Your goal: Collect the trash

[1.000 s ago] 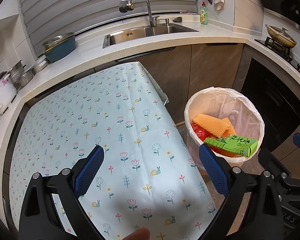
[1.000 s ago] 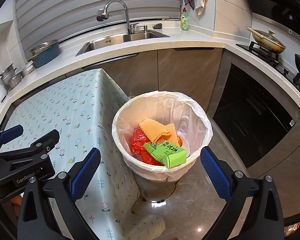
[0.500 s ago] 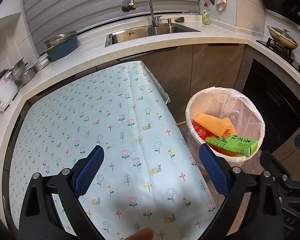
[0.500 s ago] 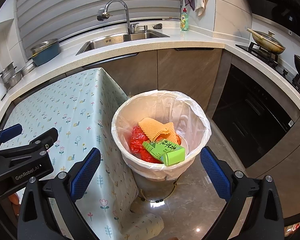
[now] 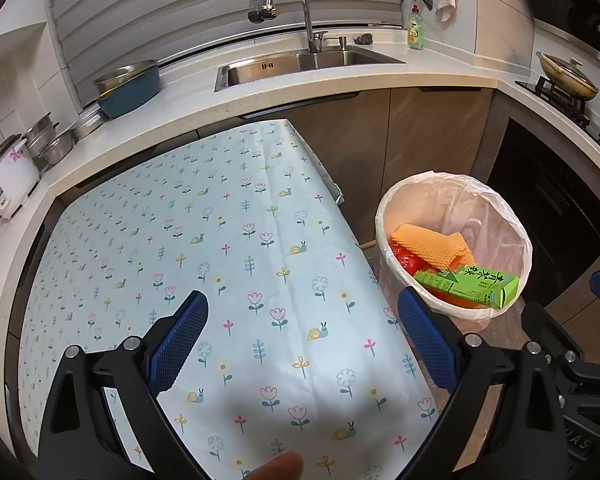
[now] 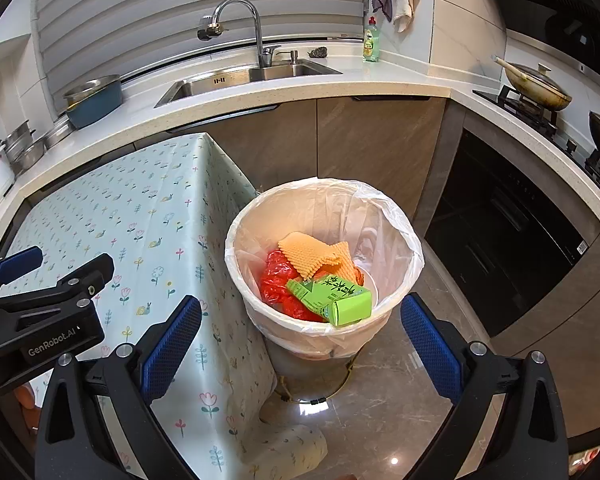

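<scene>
A white bin lined with a plastic bag [image 6: 396,220] [image 5: 512,216] stands on the floor beside the table. In it lie a green drink carton [image 6: 332,296] [image 5: 472,286], an orange foam net [image 6: 312,256] [image 5: 428,244] and a red plastic bag [image 6: 276,280] [image 5: 404,258]. My right gripper [image 6: 300,340] is open and empty, above and in front of the bin. My left gripper [image 5: 304,340] is open and empty over the table with the flowered cloth [image 5: 204,240] [image 6: 112,216]. The left gripper's body shows in the right wrist view [image 6: 40,312].
A counter with a sink [image 5: 300,64] [image 6: 244,78] runs behind the table and bin. A blue pot [image 5: 128,86], steel bowls and a rice cooker [image 5: 8,176] stand at its left. A stove with a pan [image 6: 536,84] is at the right. Dark cabinets [image 6: 500,240] flank the bin.
Both grippers have drifted back slightly. The jaws stay open and the trash in the bin has not moved.
</scene>
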`<state>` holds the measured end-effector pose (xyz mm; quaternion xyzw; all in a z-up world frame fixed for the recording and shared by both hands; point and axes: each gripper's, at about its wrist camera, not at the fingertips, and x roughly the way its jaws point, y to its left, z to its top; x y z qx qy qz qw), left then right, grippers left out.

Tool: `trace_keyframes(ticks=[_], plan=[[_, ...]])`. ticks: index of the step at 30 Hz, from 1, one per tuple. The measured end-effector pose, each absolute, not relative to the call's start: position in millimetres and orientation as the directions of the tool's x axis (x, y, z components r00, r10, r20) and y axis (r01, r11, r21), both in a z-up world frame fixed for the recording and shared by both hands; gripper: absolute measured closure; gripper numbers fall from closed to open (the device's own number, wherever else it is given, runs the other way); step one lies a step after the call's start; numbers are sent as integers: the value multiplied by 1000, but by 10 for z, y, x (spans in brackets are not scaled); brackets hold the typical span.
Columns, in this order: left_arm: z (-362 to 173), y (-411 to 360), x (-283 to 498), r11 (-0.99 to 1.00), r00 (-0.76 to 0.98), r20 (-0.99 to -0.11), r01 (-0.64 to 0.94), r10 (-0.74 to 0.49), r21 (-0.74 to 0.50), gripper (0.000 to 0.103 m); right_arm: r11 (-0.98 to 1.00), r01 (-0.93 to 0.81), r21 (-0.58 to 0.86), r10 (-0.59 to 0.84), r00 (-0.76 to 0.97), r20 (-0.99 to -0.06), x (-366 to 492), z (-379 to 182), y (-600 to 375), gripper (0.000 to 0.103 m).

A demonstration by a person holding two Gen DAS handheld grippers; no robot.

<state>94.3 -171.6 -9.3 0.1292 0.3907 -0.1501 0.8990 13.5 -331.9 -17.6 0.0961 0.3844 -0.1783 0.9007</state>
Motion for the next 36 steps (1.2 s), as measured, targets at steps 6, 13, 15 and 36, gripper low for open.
trace_keyframes(ticks=[6, 13, 15, 36], plan=[[-106, -1719, 905, 915, 643, -745, 387, -178, 115, 12, 924, 382, 31, -243, 647, -723, 113, -168, -3291, 7], [-107, -1689, 883, 920, 646, -745, 374, -169, 116, 12, 924, 382, 32, -243, 648, -722, 95, -159, -3284, 7], [-107, -1689, 876, 921, 647, -744, 371, -166, 117, 12, 924, 381, 31, -243, 648, -722, 96, -159, -3284, 7], [-106, -1650, 841, 928, 657, -740, 350, -145, 129, 12, 926, 377, 25, -244, 649, -721, 50, -181, -3225, 7]])
